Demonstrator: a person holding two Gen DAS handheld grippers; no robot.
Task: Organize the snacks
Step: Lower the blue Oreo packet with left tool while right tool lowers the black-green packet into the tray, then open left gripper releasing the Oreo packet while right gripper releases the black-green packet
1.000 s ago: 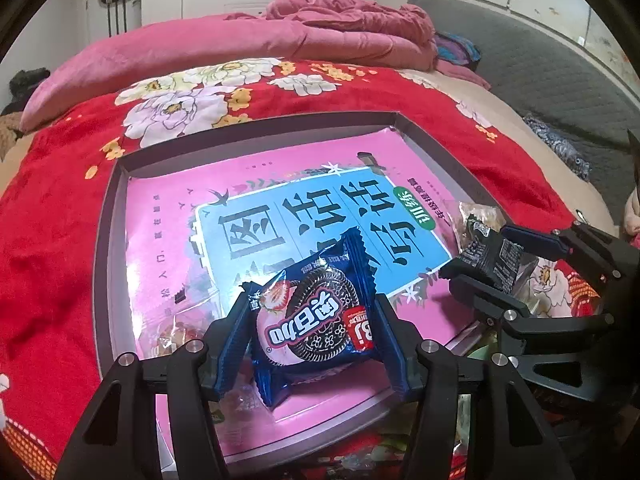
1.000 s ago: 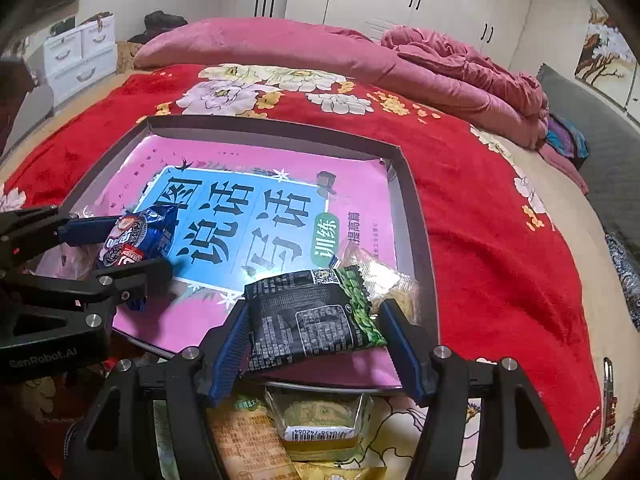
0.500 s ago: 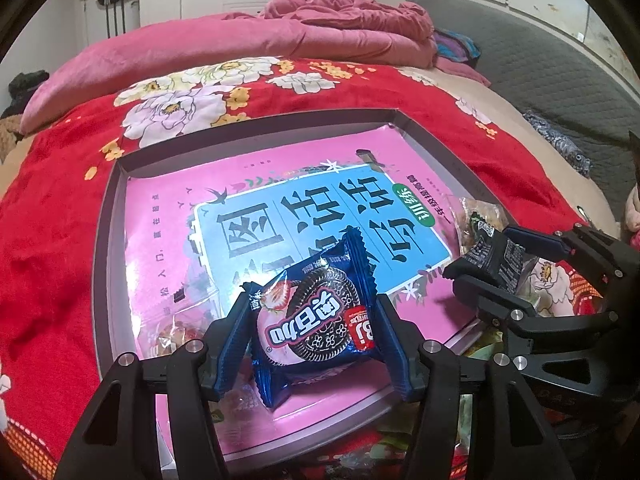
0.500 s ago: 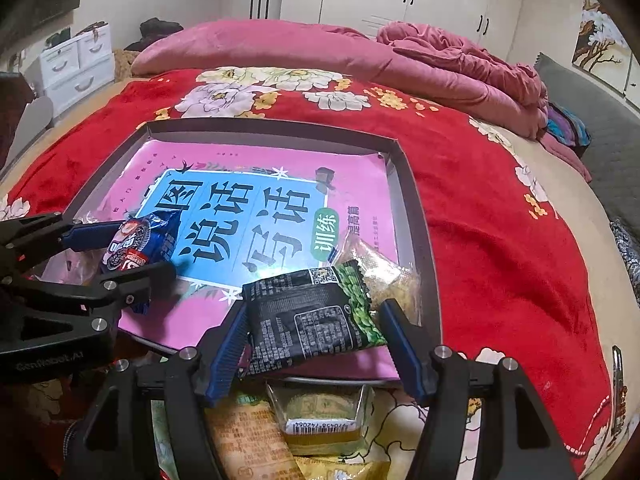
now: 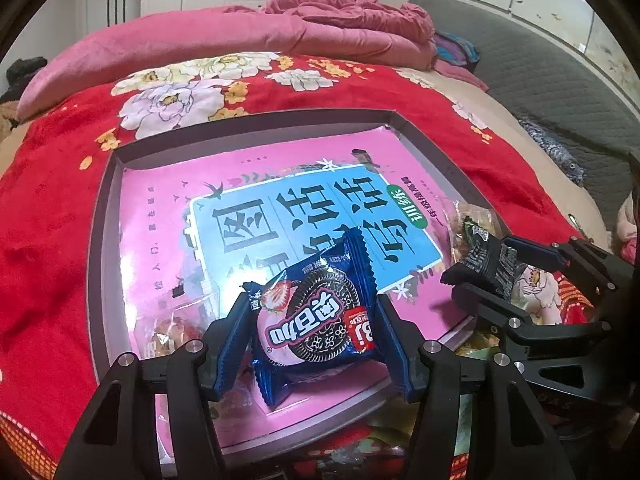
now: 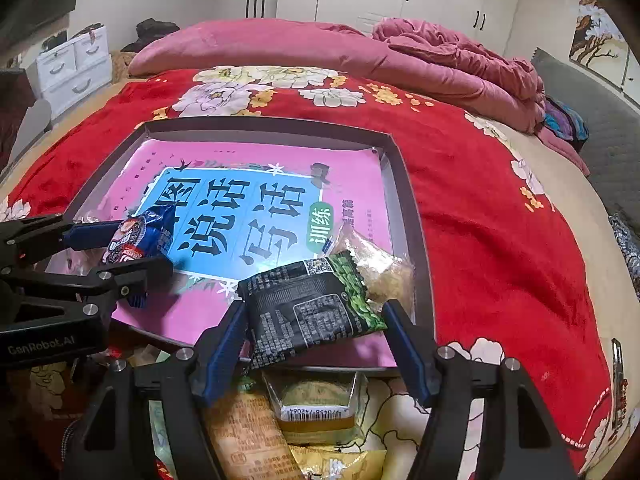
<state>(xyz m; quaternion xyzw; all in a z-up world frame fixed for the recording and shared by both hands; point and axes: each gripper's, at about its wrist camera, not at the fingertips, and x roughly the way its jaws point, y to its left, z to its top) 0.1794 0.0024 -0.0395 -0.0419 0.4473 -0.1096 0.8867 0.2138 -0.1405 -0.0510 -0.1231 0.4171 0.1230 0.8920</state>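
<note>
Little has moved since a second ago, both grippers only edging over the tray (image 5: 102,240): left gripper (image 5: 316,336) clamps the blue cookie packet (image 5: 316,320) at 6 o'clock, right gripper (image 6: 316,320) clamps the crinkly black-green packet (image 6: 312,304) toward 5 o'clock; lower flat beside the clear-wrapped snack (image 6: 376,264) before releasing.

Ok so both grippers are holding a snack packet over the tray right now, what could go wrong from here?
1. The left gripper pinches the blue cookie packet by its soft sides; it could slip or twist and land crooked.
2. The black-and-green packet in the right gripper hangs above a clear-wrapped snack in the tray's near corner; dropped here, it may pile on top.
3. The grippers sit close together and could bump.
</note>
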